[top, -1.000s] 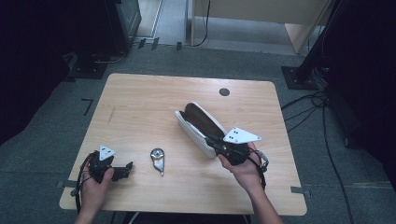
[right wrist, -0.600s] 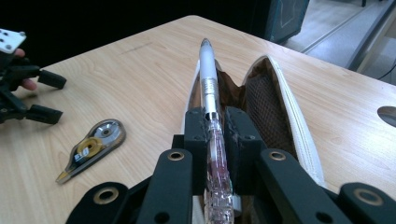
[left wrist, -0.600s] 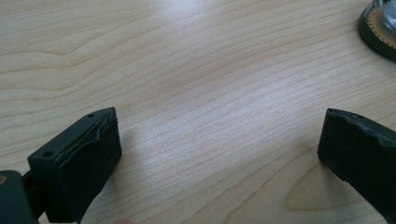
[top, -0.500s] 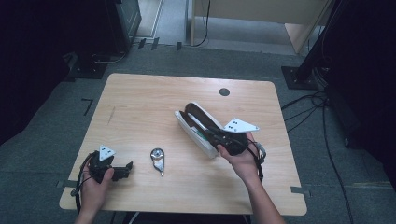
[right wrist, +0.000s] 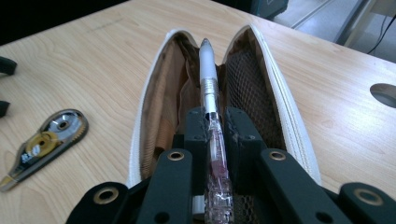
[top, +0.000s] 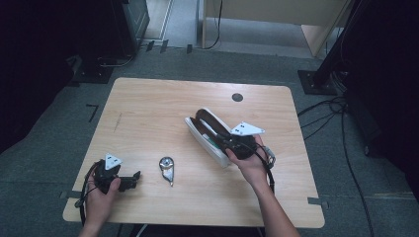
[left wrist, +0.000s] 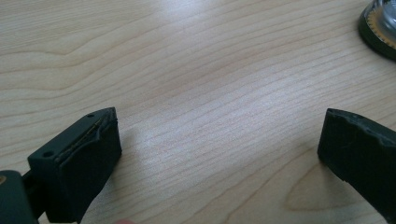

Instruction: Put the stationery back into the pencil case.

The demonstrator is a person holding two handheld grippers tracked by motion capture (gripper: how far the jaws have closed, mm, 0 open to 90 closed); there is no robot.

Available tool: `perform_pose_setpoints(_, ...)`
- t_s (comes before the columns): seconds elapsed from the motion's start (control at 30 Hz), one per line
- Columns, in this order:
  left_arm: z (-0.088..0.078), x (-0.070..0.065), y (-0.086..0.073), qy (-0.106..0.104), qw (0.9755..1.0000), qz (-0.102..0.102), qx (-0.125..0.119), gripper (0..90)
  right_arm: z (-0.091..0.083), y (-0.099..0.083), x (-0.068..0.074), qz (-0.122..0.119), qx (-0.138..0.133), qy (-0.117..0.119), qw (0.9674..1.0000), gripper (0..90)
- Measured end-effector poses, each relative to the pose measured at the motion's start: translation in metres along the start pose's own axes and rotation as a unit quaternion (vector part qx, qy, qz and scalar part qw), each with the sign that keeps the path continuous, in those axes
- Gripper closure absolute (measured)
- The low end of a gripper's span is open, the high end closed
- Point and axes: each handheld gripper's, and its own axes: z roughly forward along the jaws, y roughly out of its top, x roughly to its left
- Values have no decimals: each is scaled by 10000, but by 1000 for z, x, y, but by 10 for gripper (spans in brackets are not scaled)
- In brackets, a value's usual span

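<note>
The right gripper (right wrist: 211,126) had edged further over the open pencil case (top: 207,133), jaws clamped on a clear pen (right wrist: 211,107) pointing into it. The left gripper (left wrist: 219,154) rested open on the table (top: 148,108), near the correction tape (top: 167,168).

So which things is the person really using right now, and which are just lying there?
In use:
- pen, clamped in the right gripper
- open pencil case, with the pen pointing into it

Just lying about:
- correction tape, on the table
- left gripper, open, with nothing between its jaws
</note>
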Motion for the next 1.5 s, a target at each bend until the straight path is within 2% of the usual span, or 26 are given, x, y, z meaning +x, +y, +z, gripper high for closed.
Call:
perform_pose_setpoints(0.4,0,0,0,1,10000,4,2,0,20,-5,0,-68,406,-150,9990,802)
perform_pose_setpoints(0.47,0,0,0,1,10000,4,2,0,21,-6,0,-18,460,-124,9989,803)
perform_pose_setpoints(0.87,0,0,0,1,10000,4,3,0,29,-9,-2,-59,752,-133,9971,802)
perform_pose_setpoints(1.13,0,0,0,1,10000,2,2,0,35,-13,-4,4,1107,-118,9938,801)
perform_pose_setpoints(1.2,0,0,0,0,10000,3,1,0,37,-14,-5,4,1173,-63,9931,801)
perform_pose_setpoints(1.33,0,0,0,0,10000,3,1,0,39,-14,-4,-43,1331,-104,9910,800)
perform_pose_setpoints(1.5,0,0,0,1,10000,3,3,0,41,-13,-5,11,1458,-81,9893,795)
